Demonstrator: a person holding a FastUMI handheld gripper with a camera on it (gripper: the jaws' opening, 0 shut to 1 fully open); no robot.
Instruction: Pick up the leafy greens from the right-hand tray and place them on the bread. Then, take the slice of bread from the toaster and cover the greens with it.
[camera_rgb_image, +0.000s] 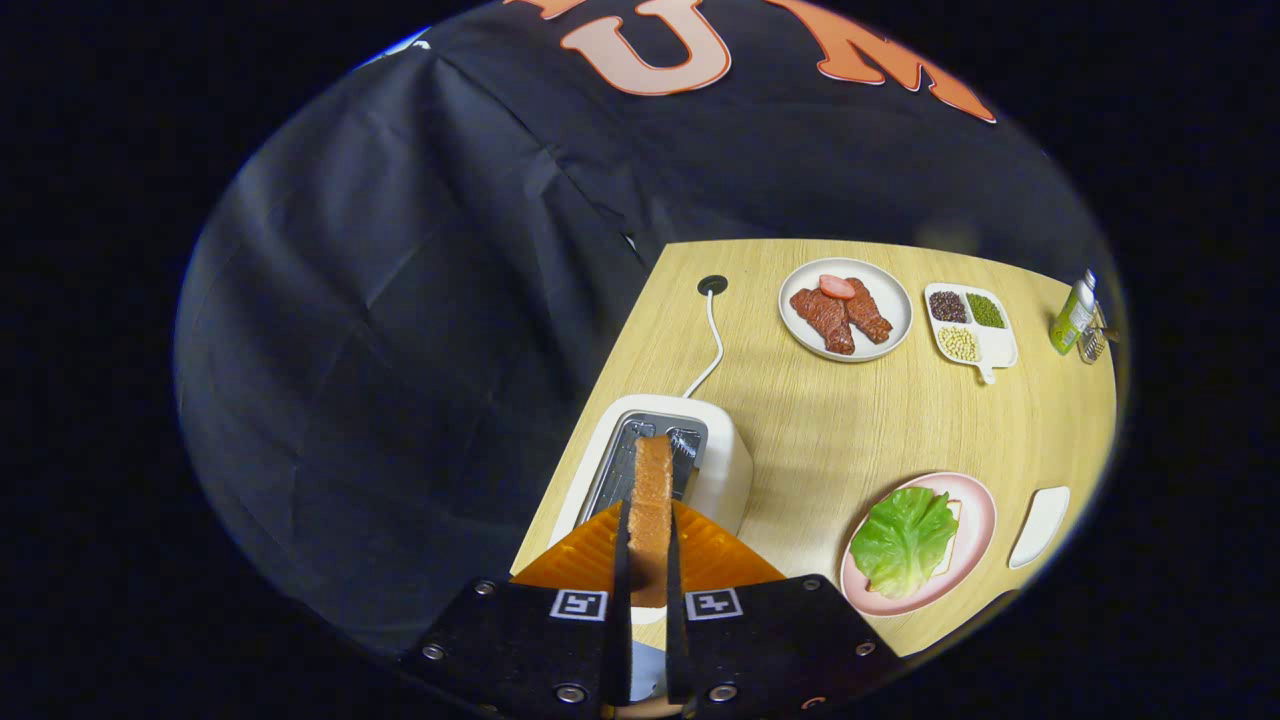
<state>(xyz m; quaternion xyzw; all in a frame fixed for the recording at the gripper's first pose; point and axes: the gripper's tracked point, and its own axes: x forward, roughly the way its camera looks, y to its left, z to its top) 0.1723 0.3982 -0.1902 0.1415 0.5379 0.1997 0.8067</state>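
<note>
The jaws point down over the toaster, pinching the bread slice upright on edge above its slot. Beyond them to the right, greens lie on a pink plate on the counter.

- The gripper points downward, looking from above.
- Its two fingers stand nearly together, a narrow gap between.
- Both press the flat sides of a bread slice held edge-up.
</note>
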